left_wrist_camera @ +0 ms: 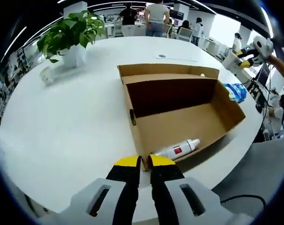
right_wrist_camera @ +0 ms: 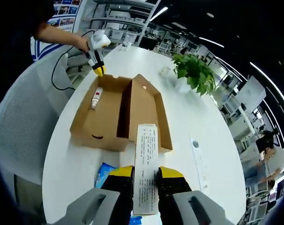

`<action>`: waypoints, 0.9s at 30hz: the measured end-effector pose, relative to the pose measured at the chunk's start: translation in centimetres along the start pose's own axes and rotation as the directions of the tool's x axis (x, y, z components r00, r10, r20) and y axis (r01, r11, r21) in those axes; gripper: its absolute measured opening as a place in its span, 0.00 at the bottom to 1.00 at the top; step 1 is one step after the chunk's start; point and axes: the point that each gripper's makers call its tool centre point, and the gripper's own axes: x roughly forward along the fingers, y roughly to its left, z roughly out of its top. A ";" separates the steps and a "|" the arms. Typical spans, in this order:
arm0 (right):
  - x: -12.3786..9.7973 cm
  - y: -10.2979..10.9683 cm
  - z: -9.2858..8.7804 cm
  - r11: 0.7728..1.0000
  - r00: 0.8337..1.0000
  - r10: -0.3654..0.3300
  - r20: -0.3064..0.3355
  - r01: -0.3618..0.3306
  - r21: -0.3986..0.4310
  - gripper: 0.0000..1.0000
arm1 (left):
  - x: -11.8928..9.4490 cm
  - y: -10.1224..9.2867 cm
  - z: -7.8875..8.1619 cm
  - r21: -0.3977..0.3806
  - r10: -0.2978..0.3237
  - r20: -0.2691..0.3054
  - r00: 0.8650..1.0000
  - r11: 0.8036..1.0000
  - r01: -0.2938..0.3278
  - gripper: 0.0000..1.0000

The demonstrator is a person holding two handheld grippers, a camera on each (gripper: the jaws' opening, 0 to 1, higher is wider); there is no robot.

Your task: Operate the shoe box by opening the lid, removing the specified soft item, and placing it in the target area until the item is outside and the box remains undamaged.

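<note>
The shoe box (left_wrist_camera: 179,117) sat open on the round white table (left_wrist_camera: 71,126), lid folded back flat on its far side in the left gripper view. Inside lay a white tube (left_wrist_camera: 177,150) w/ a red label, in the near corner of the box, close to the left gripper (left_wrist_camera: 145,161). That gripper's yellow-tipped jaws were nearly together w/ only a thin gap, holding nothing, tips right at the box's near corner; can't tell if they touched the cardboard. In the right gripper view the box (right_wrist_camera: 118,117) was seen from the opposite side, tube (right_wrist_camera: 95,97) in the far left part, and the left gripper (right_wrist_camera: 97,70) was at the box's far edge, held by a person's hand (right_wrist_camera: 80,43). The right gripper (right_wrist_camera: 145,174) was clamped on a long white printed leaflet (right_wrist_camera: 146,168), which stuck up between the jaws, its far end over the box's near edge. A blue packet (right_wrist_camera: 104,174) lay on the table just beside the right gripper, near side of the box; same packet (left_wrist_camera: 236,91) showed right of the box in the left gripper view, w/ the right gripper (left_wrist_camera: 247,58) beyond it. A potted plant (left_wrist_camera: 71,33) in a white pot stood on the far left of the table, well apart from the box. People stood in the office bkgd.
</note>
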 end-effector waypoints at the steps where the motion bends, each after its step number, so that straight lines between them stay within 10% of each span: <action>1: -0.1 -0.1 -0.4 1.000 1.000 0.000 -0.005 0.000 0.002 0.15 | 0.0 0.0 0.0 -0.005 0.000 -0.002 1.000 1.000 0.000 0.05; 27: -0.9 -1.8 -8.9 0.999 0.994 0.003 -0.112 0.003 0.046 0.15 | 0.2 0.0 -0.2 -0.089 0.013 -0.039 0.999 0.996 -0.017 0.03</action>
